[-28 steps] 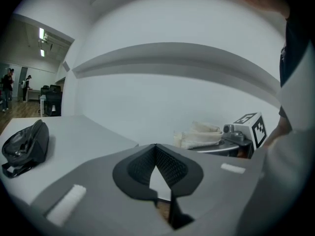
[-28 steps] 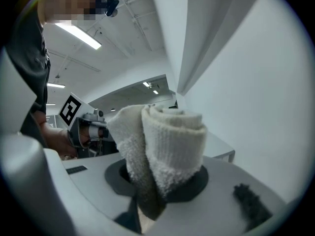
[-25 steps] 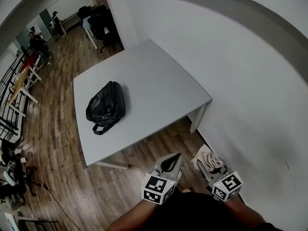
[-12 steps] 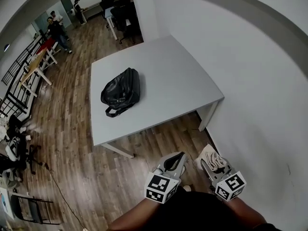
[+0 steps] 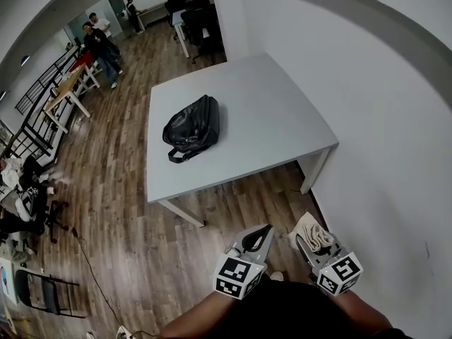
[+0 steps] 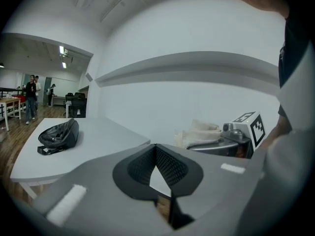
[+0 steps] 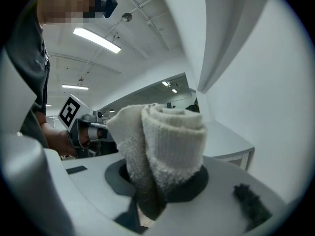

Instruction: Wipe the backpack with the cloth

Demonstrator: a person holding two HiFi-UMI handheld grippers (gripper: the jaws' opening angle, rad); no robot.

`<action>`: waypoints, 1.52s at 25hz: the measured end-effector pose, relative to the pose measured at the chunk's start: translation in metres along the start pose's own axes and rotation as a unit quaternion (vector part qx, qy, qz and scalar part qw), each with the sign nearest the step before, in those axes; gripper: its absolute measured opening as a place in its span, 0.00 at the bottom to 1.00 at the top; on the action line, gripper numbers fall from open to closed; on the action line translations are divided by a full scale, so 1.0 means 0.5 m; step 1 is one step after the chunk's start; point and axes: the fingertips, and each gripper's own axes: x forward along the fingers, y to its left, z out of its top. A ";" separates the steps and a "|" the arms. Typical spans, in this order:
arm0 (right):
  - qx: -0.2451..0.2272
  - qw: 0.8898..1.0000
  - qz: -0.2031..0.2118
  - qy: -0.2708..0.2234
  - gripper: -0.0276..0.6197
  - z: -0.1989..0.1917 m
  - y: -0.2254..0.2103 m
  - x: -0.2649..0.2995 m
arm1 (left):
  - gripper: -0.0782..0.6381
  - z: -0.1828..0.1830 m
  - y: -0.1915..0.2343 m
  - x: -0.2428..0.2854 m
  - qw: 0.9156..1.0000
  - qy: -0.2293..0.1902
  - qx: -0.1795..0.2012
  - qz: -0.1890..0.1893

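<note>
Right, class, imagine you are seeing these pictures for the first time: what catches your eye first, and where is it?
The black backpack lies alone on the pale grey table, towards its left edge in the head view, well ahead of both grippers. Nearer the camera, the right gripper is shut on a rolled cream cloth, while the left gripper beside it is shut and empty.

The left claw [image 5: 263,230] and right claw [image 5: 304,240] have grey moulded bodies, black ribbed pads [image 6: 170,167] inside the jaws and a white cube [image 5: 236,277] with black square markers behind; the person wears a dark short-sleeved top [image 5: 282,315].
</note>
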 end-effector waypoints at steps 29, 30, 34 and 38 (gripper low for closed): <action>-0.021 0.993 0.111 0.015 0.18 0.003 0.091 0.188 | 0.12 -0.034 0.188 -0.133 0.990 -0.026 -0.043 0.134; -0.021 0.993 0.113 0.017 0.18 0.001 0.093 0.195 | 0.12 -0.035 0.194 -0.134 0.989 -0.026 -0.044 0.136; -0.018 0.993 0.118 0.025 0.18 -0.009 0.096 0.225 | 0.12 -0.044 0.225 -0.132 0.989 -0.022 -0.049 0.140; -0.013 0.992 0.118 0.035 0.18 -0.014 0.090 0.256 | 0.12 -0.047 0.259 -0.127 0.988 -0.019 -0.056 0.143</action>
